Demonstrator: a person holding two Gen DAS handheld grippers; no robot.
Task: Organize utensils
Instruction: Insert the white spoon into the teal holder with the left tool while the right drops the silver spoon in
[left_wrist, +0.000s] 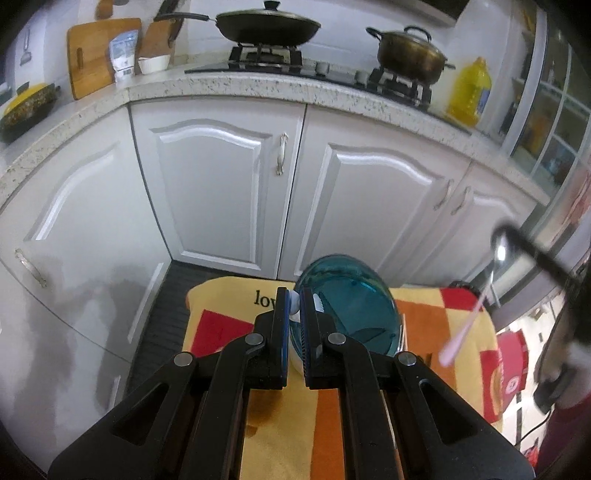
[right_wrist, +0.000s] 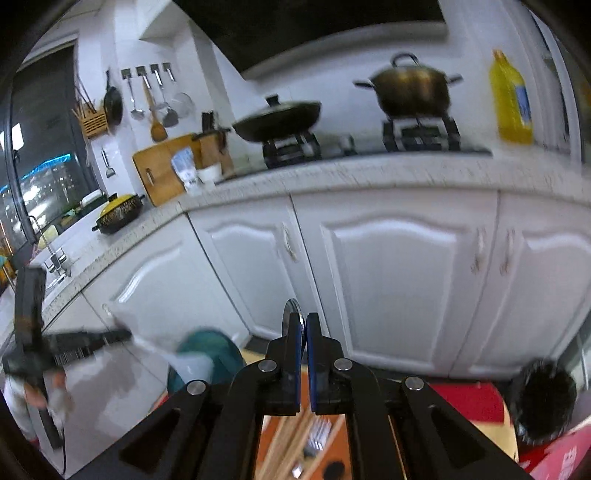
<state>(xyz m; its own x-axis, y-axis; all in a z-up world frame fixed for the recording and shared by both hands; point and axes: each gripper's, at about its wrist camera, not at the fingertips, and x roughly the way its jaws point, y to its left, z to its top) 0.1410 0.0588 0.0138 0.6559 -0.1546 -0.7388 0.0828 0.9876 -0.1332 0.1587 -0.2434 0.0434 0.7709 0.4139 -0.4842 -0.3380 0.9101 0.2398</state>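
Note:
My left gripper (left_wrist: 294, 299) is shut on the white rim of a teal bowl (left_wrist: 351, 306) and holds it tilted above the yellow, orange and red cloth (left_wrist: 229, 325). My right gripper (right_wrist: 303, 325) is shut on a spoon (right_wrist: 291, 314); only the spoon's metal bowl edge shows between the pads. In the left wrist view the same spoon (left_wrist: 498, 254) with a pink handle hangs at the right, raised above the cloth. In the right wrist view the teal bowl (right_wrist: 210, 350) is at lower left, and a wooden utensil tray (right_wrist: 295, 435) with cutlery lies below my fingers.
White cabinet doors (left_wrist: 221, 192) stand right behind the small covered table. The counter above carries a wok (left_wrist: 266, 26), a brass pot (left_wrist: 410, 48), a yellow oil bottle (left_wrist: 471, 92) and cutting boards (left_wrist: 96, 55). A black brush-like object (right_wrist: 543, 398) sits at lower right.

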